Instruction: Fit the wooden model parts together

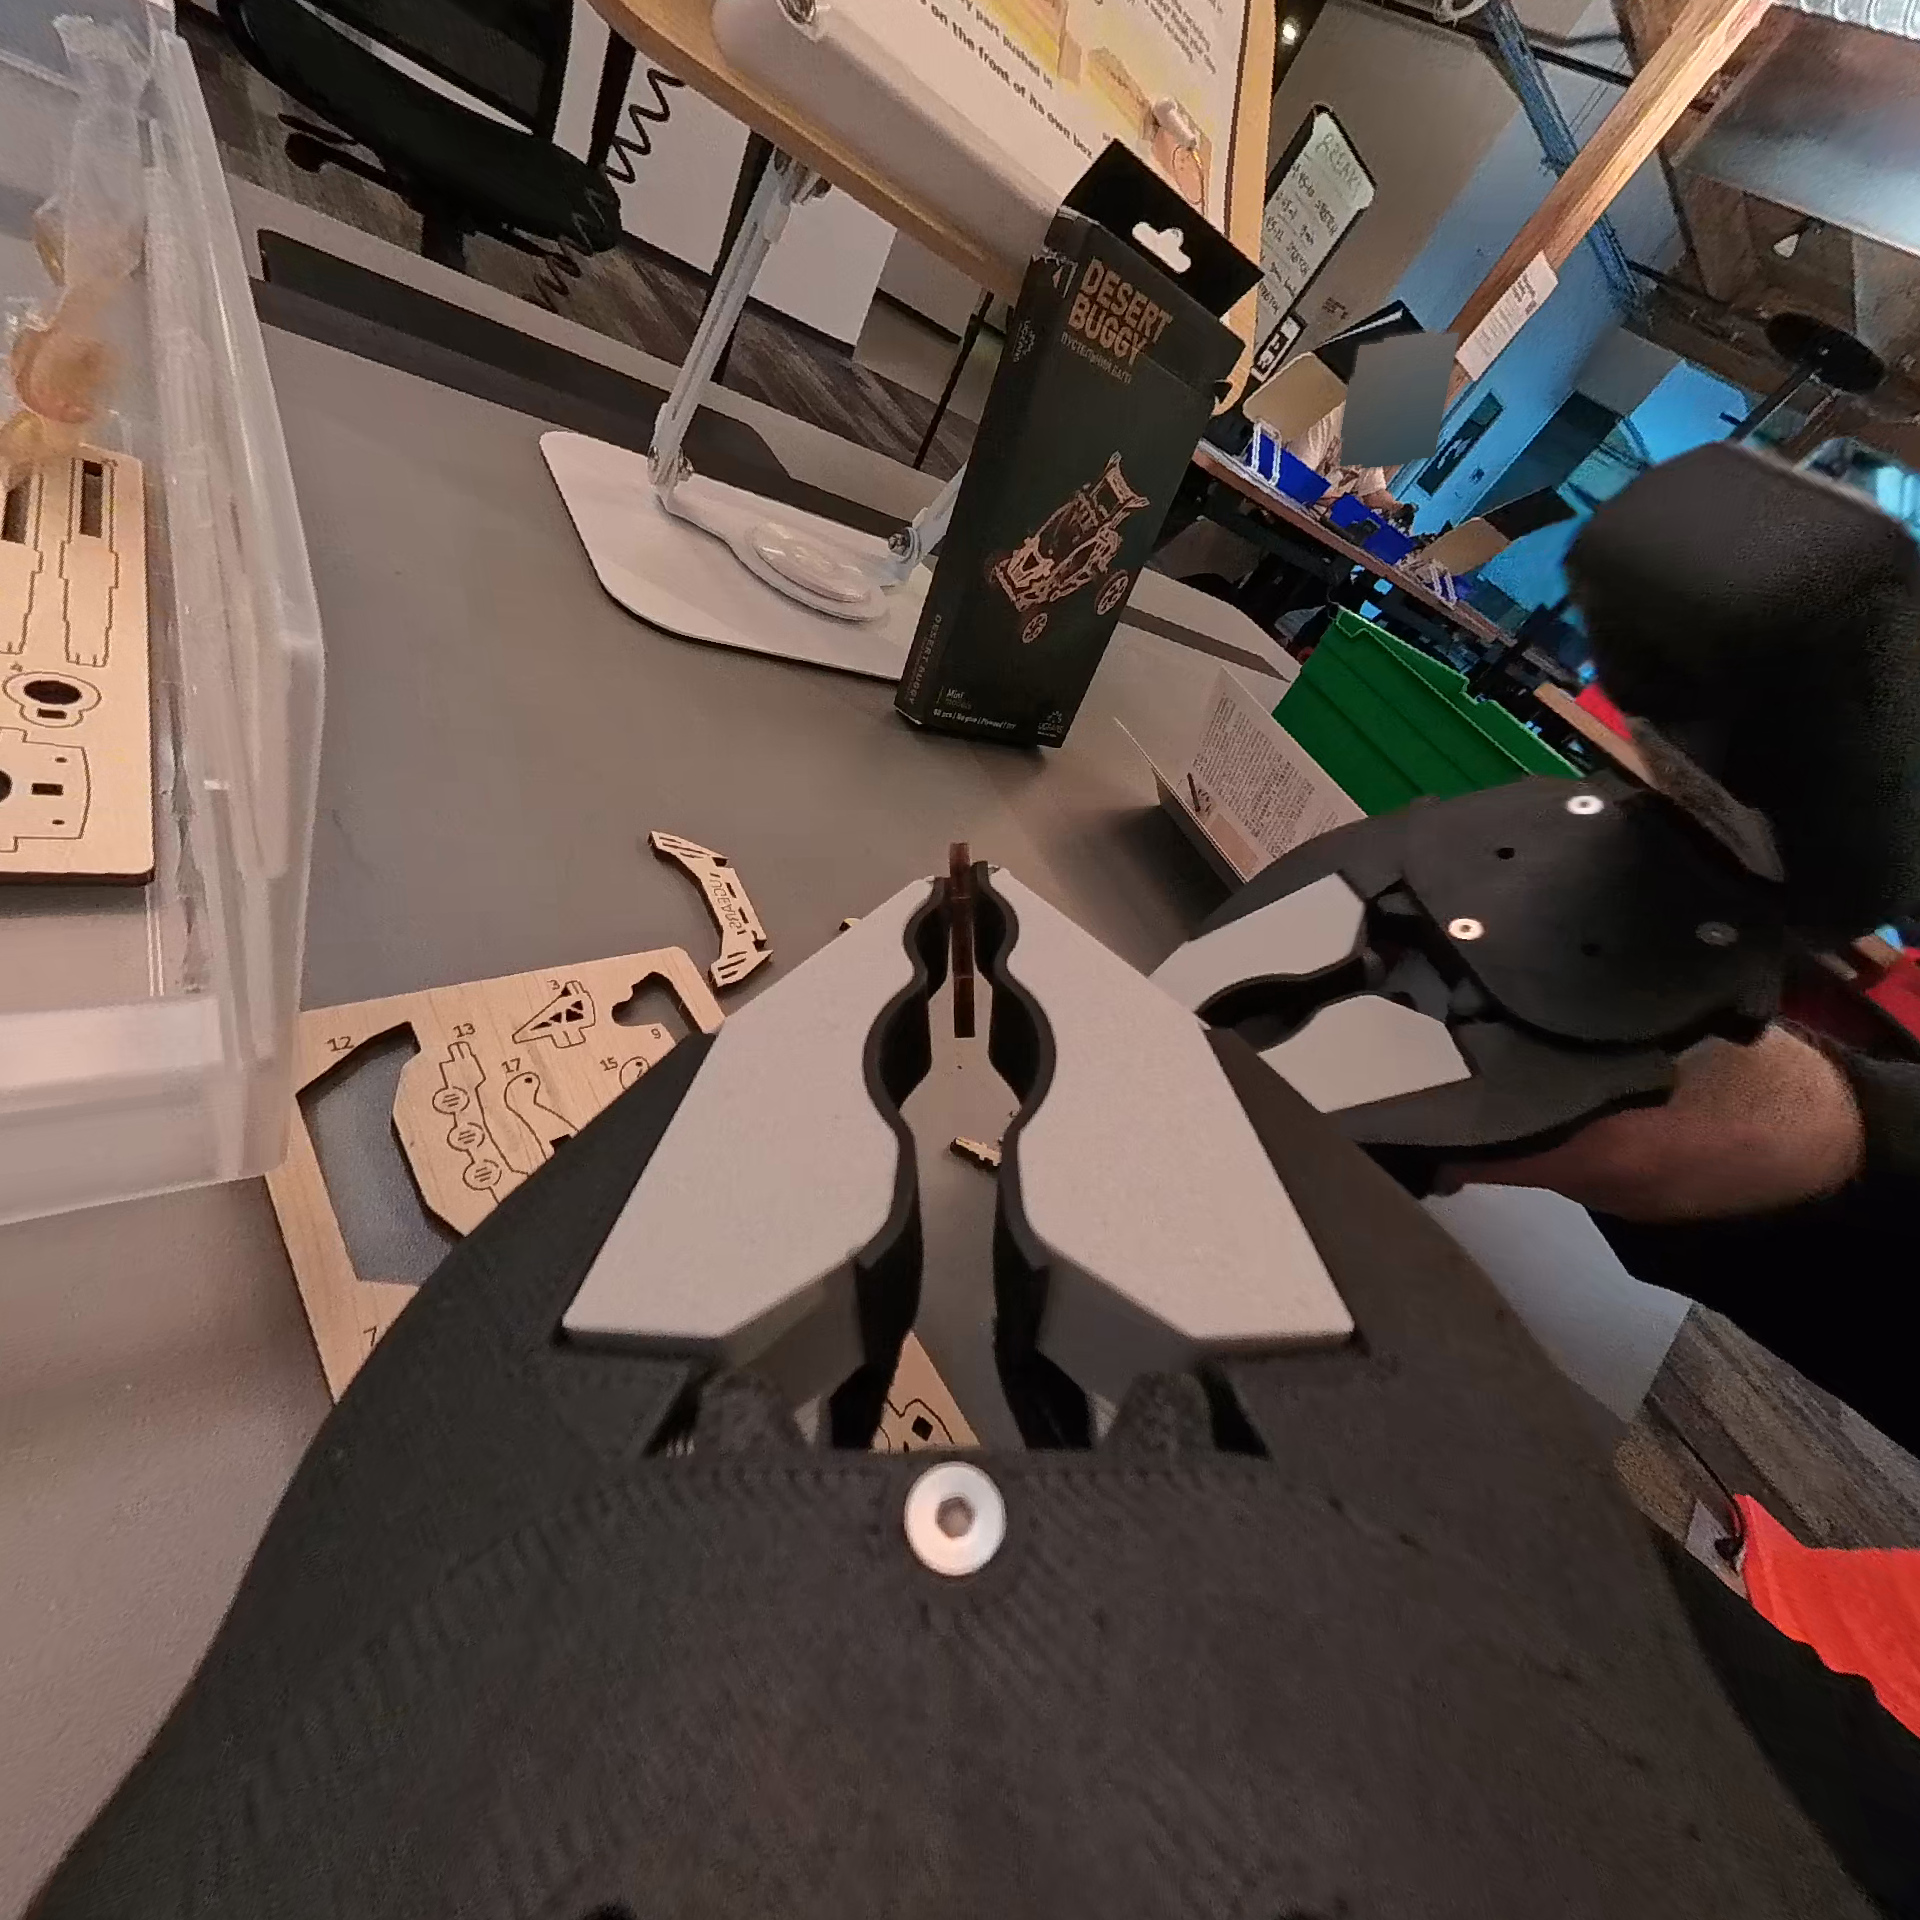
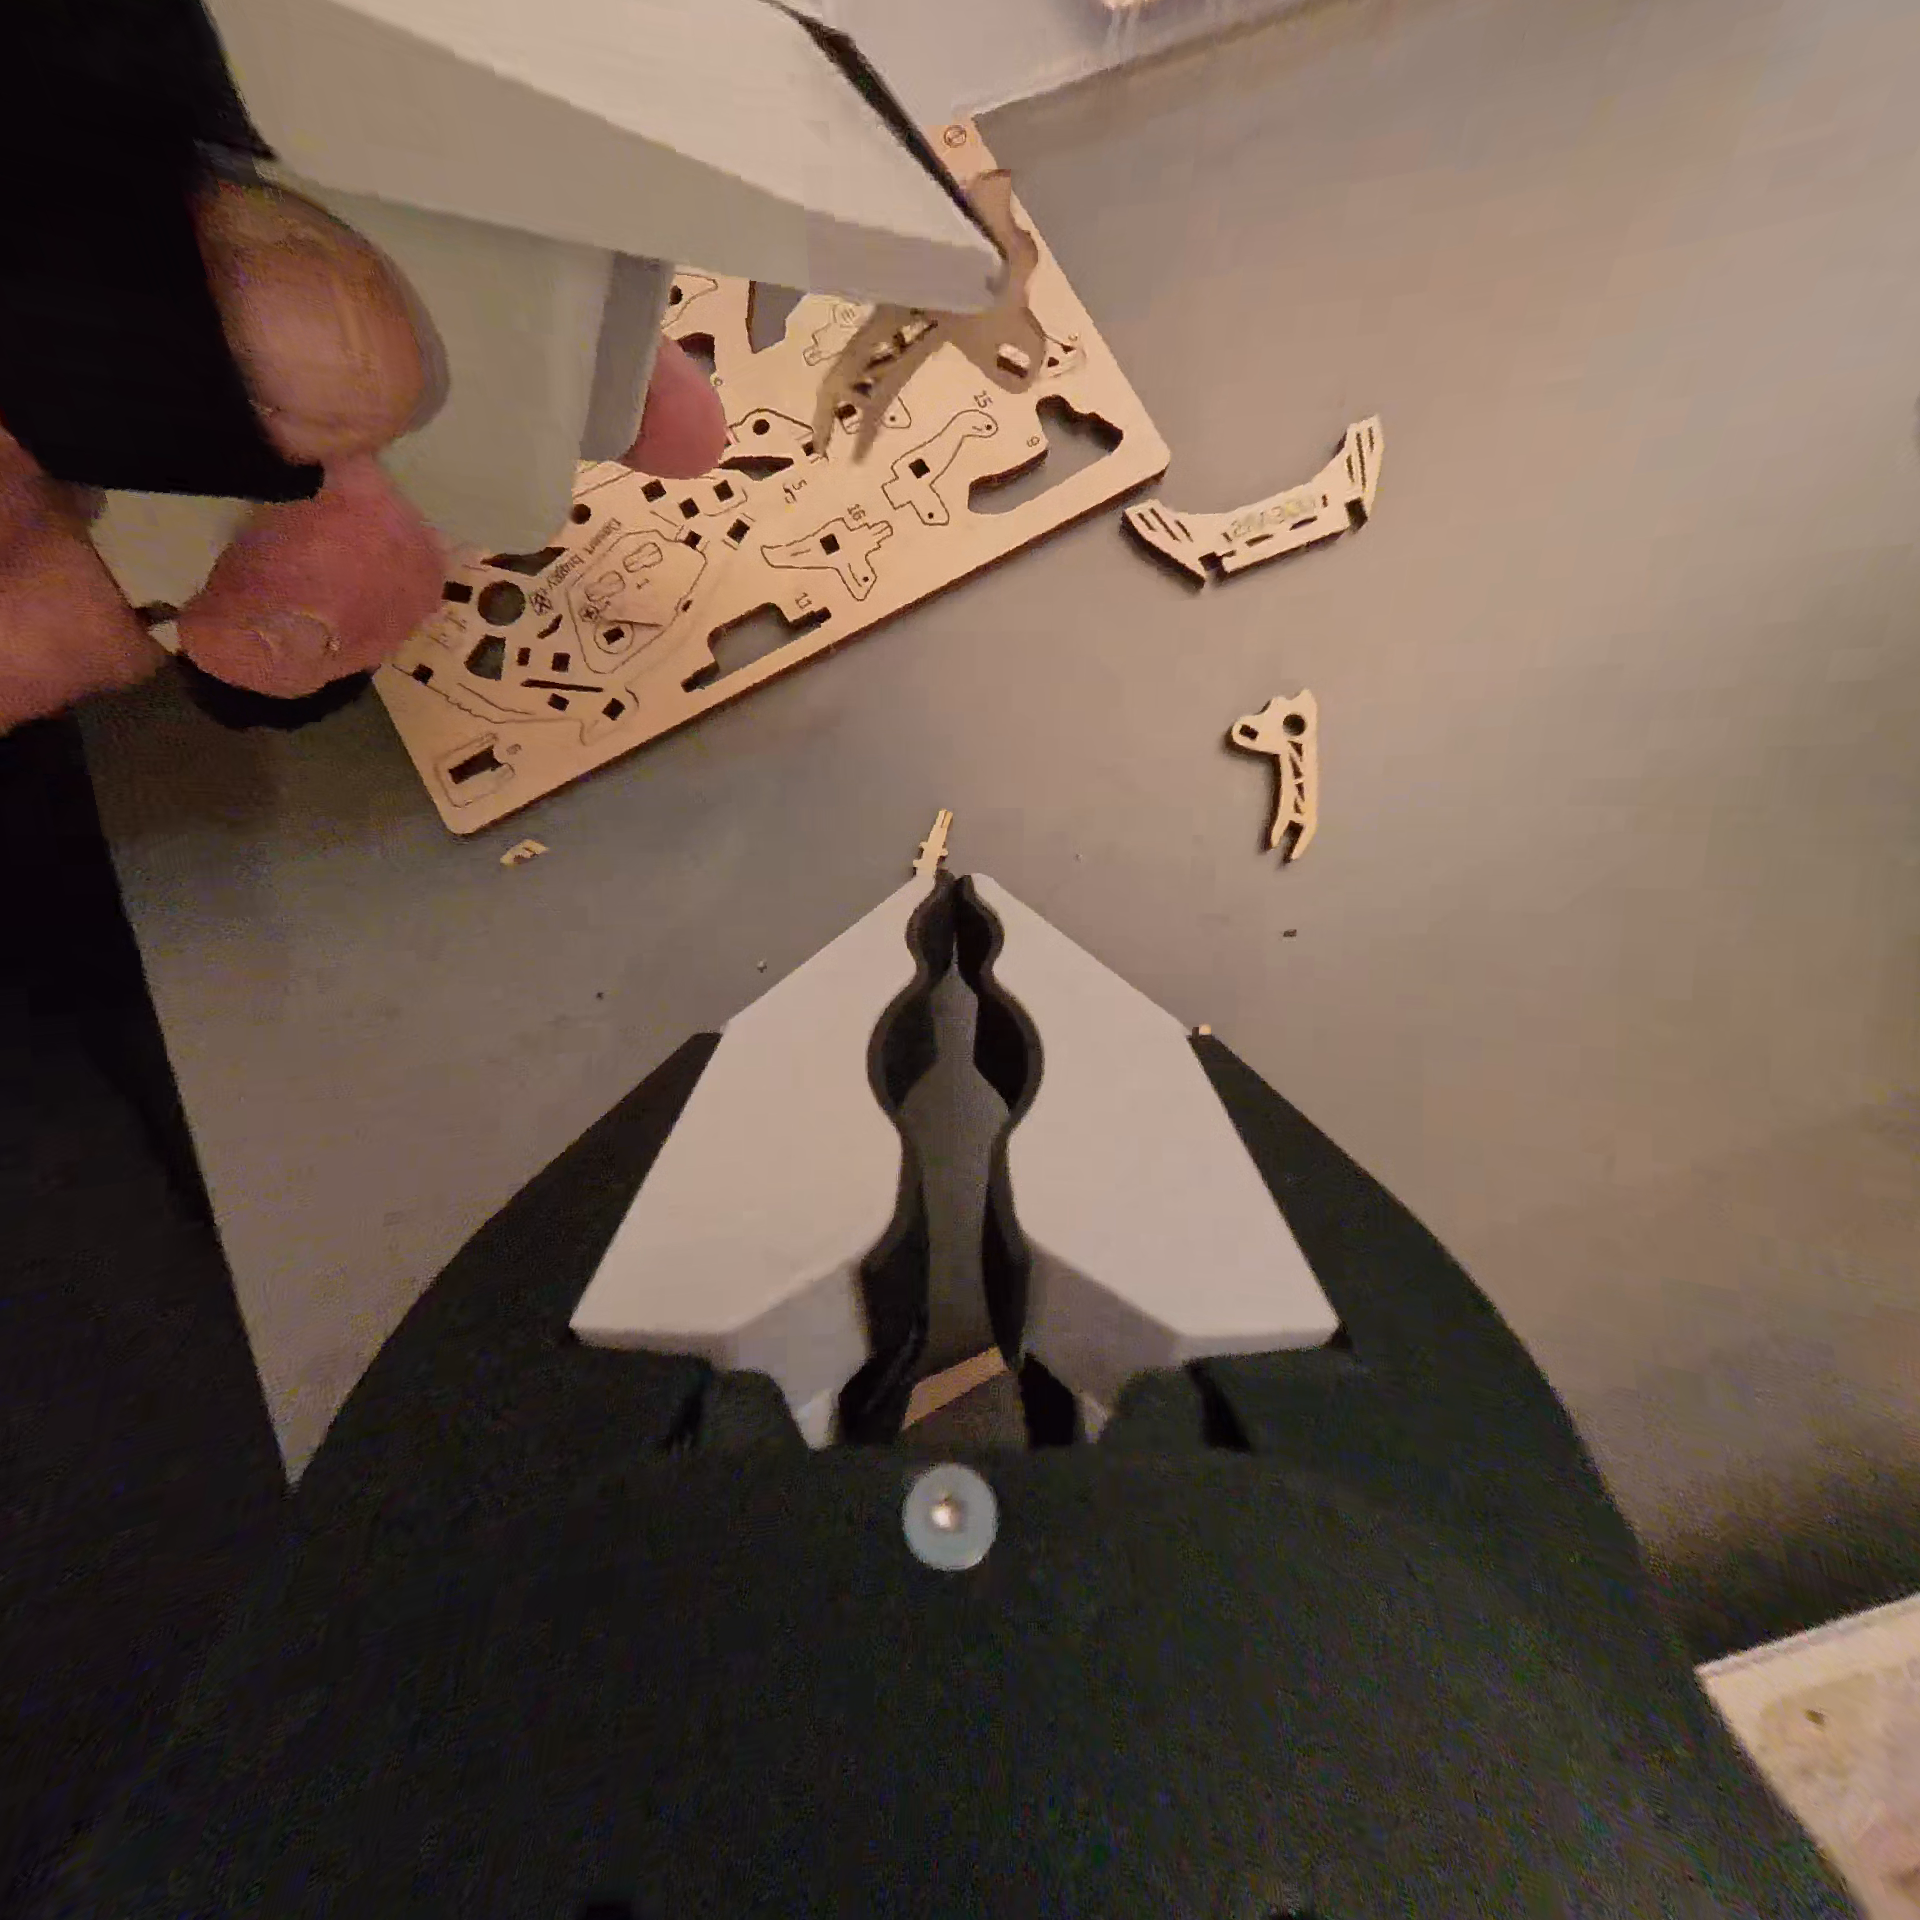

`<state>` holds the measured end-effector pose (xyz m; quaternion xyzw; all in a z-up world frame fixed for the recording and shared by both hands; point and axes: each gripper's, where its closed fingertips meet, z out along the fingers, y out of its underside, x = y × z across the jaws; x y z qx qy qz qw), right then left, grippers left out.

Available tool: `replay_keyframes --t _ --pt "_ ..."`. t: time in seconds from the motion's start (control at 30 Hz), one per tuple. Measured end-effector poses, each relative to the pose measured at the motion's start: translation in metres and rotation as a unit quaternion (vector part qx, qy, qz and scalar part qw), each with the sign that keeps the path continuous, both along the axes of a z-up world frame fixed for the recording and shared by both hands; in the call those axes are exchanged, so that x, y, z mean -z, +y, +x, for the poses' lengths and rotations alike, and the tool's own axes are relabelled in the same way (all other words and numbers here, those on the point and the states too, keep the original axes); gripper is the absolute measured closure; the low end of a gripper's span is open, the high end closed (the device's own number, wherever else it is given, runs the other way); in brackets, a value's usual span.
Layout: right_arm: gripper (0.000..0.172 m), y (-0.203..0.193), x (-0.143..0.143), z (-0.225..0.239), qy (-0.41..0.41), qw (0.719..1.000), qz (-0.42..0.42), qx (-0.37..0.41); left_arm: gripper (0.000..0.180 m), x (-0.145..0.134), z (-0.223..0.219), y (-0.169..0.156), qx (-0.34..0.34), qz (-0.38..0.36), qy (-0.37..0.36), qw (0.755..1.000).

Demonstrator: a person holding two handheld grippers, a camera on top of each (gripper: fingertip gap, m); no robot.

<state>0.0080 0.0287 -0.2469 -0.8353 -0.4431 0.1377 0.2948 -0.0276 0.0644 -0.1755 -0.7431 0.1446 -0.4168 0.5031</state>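
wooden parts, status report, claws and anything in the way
Left claw shut on thin wooden part. Right claw shut, bare. Tiny peg at its tips.

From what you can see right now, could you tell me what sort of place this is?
Probably a shared workshop or lab: a grey worktable with a laser-cut wooden parts sheet and kit box, and further benches with blue bins behind.

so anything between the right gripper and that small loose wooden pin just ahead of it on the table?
Nothing visible. The small wooden pin lies on bare grey table directly ahead of the right gripper, whose fingertips are closed together.
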Motion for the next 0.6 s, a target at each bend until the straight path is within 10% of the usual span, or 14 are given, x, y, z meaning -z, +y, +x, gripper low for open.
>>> replay_keyframes --t 0.43,0.6 --pt "0.171 -0.008 0.01 -0.004 -0.046 0.999 0.022 -0.008 0.179 0.0 0.0 0.0 0.001 -0.001 -0.001 1.0" --pt "0.171 -0.02 -0.004 -0.022 0.144 0.978 -0.143 0.051 0.179 0.0 0.0 0.0 0.001 -0.001 -0.002 1.0"
